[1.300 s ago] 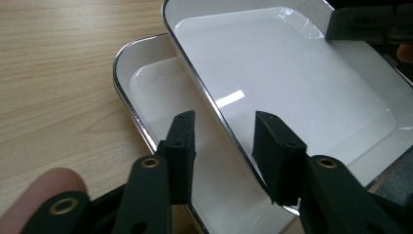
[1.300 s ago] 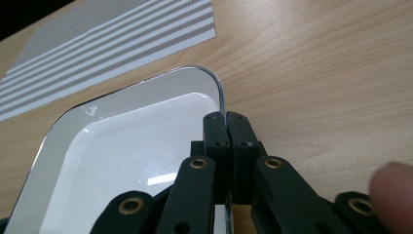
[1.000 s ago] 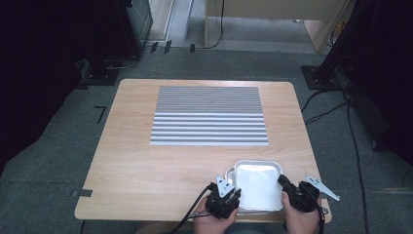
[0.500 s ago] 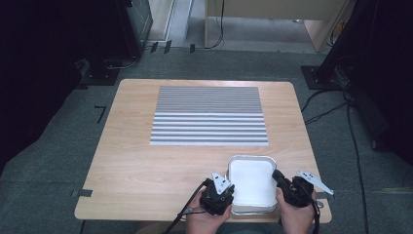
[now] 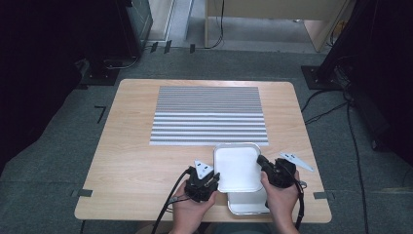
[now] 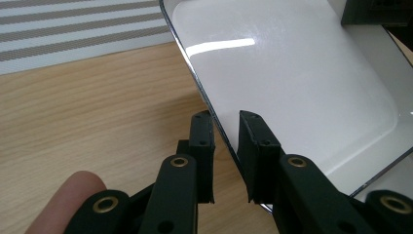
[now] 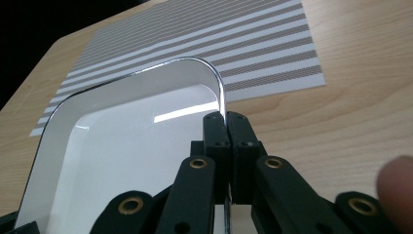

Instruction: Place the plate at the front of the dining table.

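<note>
A white tray [image 5: 237, 168] with a shiny metal rim hangs just above the table, held at both sides. My left gripper [image 5: 214, 178] grips its left rim, and in the left gripper view the jaws [image 6: 225, 122] stand on either side of the tray's edge [image 6: 292, 73]. My right gripper [image 5: 260, 161] is shut on the right rim; in the right gripper view its jaws [image 7: 226, 119] pinch the rim of the tray [image 7: 126, 151]. A second, similar tray [image 5: 248, 204] lies on the table under the near end of the held one.
A grey and white striped placemat [image 5: 209, 114] lies in the middle of the wooden table [image 5: 131, 161], just beyond the held tray. Cables trail from both grippers toward the near edge. Dark equipment and cables stand on the floor around the table.
Both hands have lifted the tray and carried it away from the person toward the placemat. The second tray beneath it has come into view.
</note>
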Tool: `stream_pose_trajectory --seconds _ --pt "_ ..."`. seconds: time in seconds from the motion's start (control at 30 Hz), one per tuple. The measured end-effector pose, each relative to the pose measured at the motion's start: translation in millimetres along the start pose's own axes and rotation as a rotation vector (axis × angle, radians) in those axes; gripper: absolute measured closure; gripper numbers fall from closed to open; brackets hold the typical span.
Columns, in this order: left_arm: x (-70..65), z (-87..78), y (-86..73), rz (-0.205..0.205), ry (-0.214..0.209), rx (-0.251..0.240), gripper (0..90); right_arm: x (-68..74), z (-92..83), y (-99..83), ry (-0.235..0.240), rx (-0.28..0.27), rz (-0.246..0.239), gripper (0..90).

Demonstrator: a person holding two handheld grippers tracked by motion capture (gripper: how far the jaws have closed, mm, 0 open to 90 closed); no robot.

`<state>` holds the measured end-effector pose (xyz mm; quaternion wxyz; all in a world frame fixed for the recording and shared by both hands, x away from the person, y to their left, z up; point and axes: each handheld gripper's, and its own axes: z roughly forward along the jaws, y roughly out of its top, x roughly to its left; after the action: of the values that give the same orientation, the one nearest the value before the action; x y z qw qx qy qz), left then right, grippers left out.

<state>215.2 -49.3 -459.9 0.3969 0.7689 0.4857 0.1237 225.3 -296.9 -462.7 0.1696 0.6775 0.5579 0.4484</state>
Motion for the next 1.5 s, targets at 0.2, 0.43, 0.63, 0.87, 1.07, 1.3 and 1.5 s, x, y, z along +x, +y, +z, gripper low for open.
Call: stream_pose_trajectory --seconds 0.2,0.43,0.63,0.87,1.07,1.3,1.5 --pt "11.7 -0.5 6.8 -0.009 0.018 -0.007 78.0 11.7 14.4 9.7 0.015 0.008 -0.011 89.7" --pt "28.3 2.8 14.7 -0.015 0.038 -0.012 78.3 20.3 30.9 17.1 0.027 0.019 -0.012 89.7" --pt "44.3 4.3 26.4 -0.037 0.046 -0.025 78.3 32.3 46.0 30.6 0.031 0.03 -0.028 89.7" --pt "67.0 9.1 44.1 -0.061 0.05 -0.037 78.9 48.9 66.0 50.8 0.033 0.028 -0.065 89.7" --pt "81.3 14.8 53.4 -0.08 0.044 -0.038 79.2 56.3 83.8 62.7 0.036 0.04 -0.07 89.7" --pt "98.3 22.6 65.9 -0.096 0.045 -0.036 79.4 62.3 101.6 74.2 0.042 0.059 -0.071 89.7" --pt "114.1 29.4 82.8 -0.151 0.022 -0.042 80.0 65.9 119.3 88.1 0.047 0.068 -0.059 89.7"
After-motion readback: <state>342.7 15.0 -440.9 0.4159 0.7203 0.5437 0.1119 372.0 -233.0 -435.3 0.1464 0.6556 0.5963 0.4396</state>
